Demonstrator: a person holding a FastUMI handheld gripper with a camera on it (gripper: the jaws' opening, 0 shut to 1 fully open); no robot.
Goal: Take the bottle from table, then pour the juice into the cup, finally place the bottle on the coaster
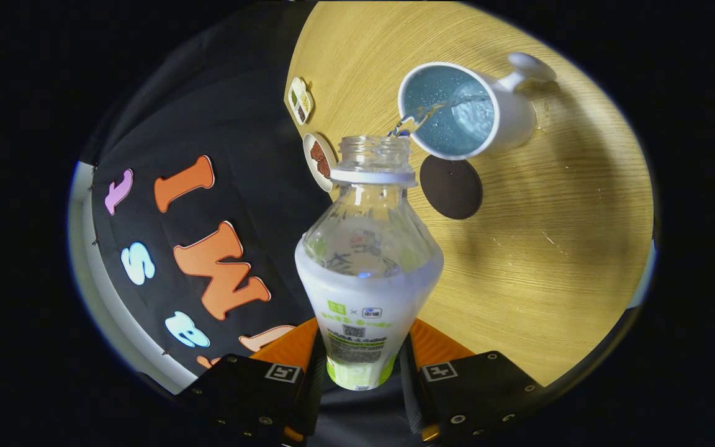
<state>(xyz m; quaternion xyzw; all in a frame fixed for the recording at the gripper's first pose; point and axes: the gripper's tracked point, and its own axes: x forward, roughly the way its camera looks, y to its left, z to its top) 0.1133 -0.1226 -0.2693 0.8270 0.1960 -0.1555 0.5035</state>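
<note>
Bottle (367,273) sits clamped between my gripper (362,366) fingers, uncapped and tipped, a thin stream of clear liquid running from its mouth into the white cup (457,112) just beyond; a dark round coaster (451,187) lies beside the cup on the wooden table (550,248), near its far edge.

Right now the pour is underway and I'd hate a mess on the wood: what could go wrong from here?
1. The stream enters the cup right at its near rim, so a small drift of the bottle could send liquid onto the table.
2. The tool is shut on the bottle low on its body, far from the mouth, so it may swing.
3. The coaster lies close beside the cup; setting down could bump it.
</note>
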